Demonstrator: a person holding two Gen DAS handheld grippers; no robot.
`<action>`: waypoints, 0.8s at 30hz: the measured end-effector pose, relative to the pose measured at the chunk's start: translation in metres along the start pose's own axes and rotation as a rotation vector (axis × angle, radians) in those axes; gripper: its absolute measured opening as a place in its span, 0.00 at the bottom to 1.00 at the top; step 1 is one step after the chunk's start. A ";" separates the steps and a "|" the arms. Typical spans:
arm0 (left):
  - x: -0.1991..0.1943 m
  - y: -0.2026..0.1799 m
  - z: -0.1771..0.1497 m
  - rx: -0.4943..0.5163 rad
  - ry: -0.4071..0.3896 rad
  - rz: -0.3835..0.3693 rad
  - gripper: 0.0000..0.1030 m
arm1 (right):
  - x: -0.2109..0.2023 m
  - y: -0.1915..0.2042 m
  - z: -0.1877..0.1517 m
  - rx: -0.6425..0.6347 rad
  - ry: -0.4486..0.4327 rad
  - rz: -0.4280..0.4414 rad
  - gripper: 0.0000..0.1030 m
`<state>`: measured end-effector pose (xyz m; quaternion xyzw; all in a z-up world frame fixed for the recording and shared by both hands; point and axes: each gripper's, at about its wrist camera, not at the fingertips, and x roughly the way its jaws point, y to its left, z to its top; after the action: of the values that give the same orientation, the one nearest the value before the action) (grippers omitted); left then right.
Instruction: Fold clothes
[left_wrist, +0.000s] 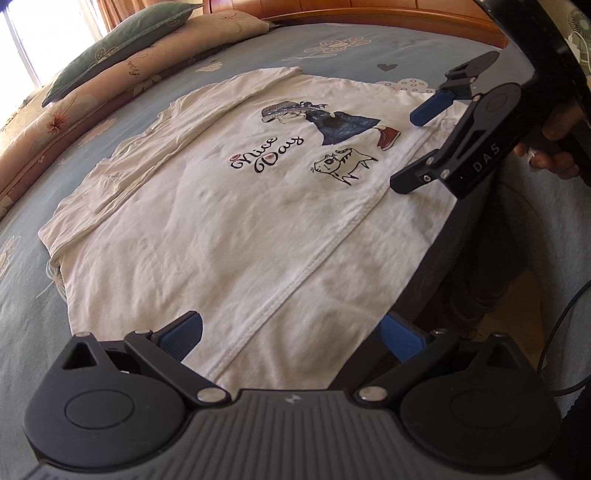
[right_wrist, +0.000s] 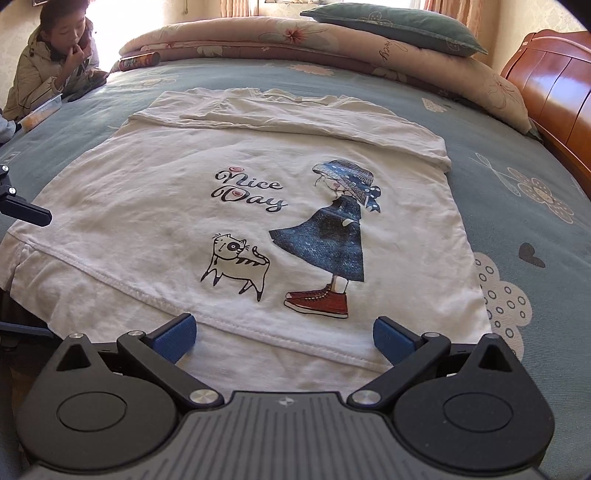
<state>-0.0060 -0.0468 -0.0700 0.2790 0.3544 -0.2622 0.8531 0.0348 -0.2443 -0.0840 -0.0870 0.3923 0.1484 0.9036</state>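
A white shirt (right_wrist: 229, 206) lies flat on a blue flowered bedspread (right_wrist: 517, 206), printed side up, showing the words "Nice Day", a girl in a blue dress and a cat. Its far part, toward twelve o'clock in the right wrist view, is folded over in a loose band. The hem reaches the near edge of the bed.

The right gripper (right_wrist: 284, 334) hovers over the hem at six o'clock, its jaws spread wide with nothing between them. The left gripper (left_wrist: 291, 334) hangs over the other hem corner, jaws likewise wide apart and empty.

From the left wrist view the right gripper shows at two o'clock, held by a hand (left_wrist: 554, 147). Pillows (right_wrist: 391, 26) are stacked at twelve o'clock against a wooden headboard (right_wrist: 554, 85). A person (right_wrist: 48, 66) sits at ten o'clock beside the bed.
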 end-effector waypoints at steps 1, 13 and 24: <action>-0.003 -0.005 0.001 0.036 -0.023 0.002 0.99 | -0.002 -0.001 0.001 0.003 -0.006 0.000 1.00; 0.024 -0.053 -0.007 0.435 -0.062 0.226 0.99 | -0.020 -0.005 0.023 0.018 -0.082 0.006 1.00; 0.007 -0.056 0.001 0.527 -0.146 0.330 0.99 | -0.039 -0.003 0.028 -0.039 -0.140 0.011 1.00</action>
<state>-0.0367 -0.0888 -0.0910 0.5246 0.1621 -0.2221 0.8057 0.0298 -0.2469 -0.0363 -0.0916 0.3256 0.1668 0.9261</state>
